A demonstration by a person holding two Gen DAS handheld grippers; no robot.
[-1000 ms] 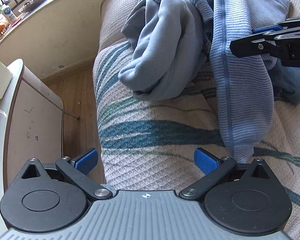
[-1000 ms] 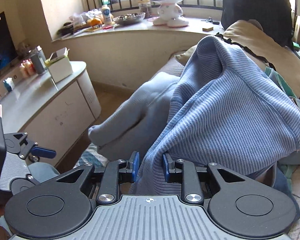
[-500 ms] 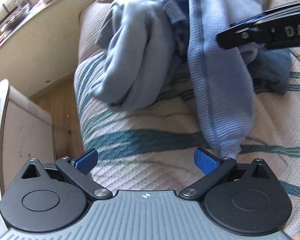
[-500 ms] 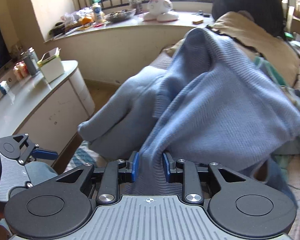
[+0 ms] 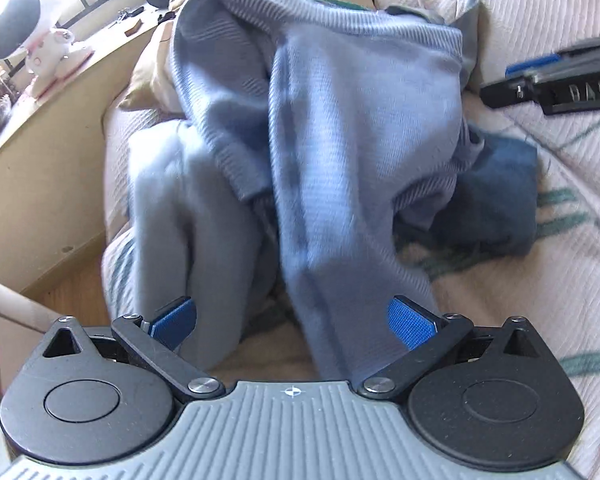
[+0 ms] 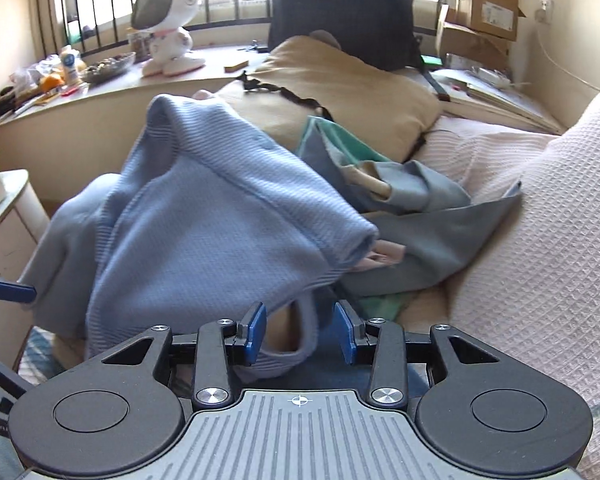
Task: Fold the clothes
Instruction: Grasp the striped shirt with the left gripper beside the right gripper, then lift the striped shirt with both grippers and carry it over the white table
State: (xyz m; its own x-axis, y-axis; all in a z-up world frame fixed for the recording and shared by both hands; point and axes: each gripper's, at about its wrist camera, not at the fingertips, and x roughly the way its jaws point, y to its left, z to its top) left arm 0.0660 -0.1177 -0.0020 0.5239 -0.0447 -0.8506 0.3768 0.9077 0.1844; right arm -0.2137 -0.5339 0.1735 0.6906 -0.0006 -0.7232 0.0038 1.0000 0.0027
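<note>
A light blue ribbed sweater [image 5: 340, 128] lies heaped on the sofa over a paler blue garment [image 5: 172, 208]. My left gripper [image 5: 292, 324] is open, and a hanging sleeve of the sweater falls between its wide-apart fingers. My right gripper [image 6: 300, 332] is open, with a loose fold of the sweater [image 6: 204, 240] lying between its fingers. The right gripper also shows at the right edge of the left wrist view [image 5: 548, 80]. A dark blue cloth [image 5: 496, 196] lies under the sweater's right side.
The sofa has a pale waffle cover [image 6: 540, 240] with teal stripes. A tan pillow [image 6: 340, 92] and a grey-green garment [image 6: 412, 200] lie behind the sweater. A curved sill [image 6: 100, 92] holds a toy robot [image 6: 168, 28]. A white cabinet [image 6: 4, 208] stands at left.
My right gripper has opened and let the sweater go; the sweater has dropped into a heap. My left gripper has moved forward so the sleeve now hangs between its fingers.
</note>
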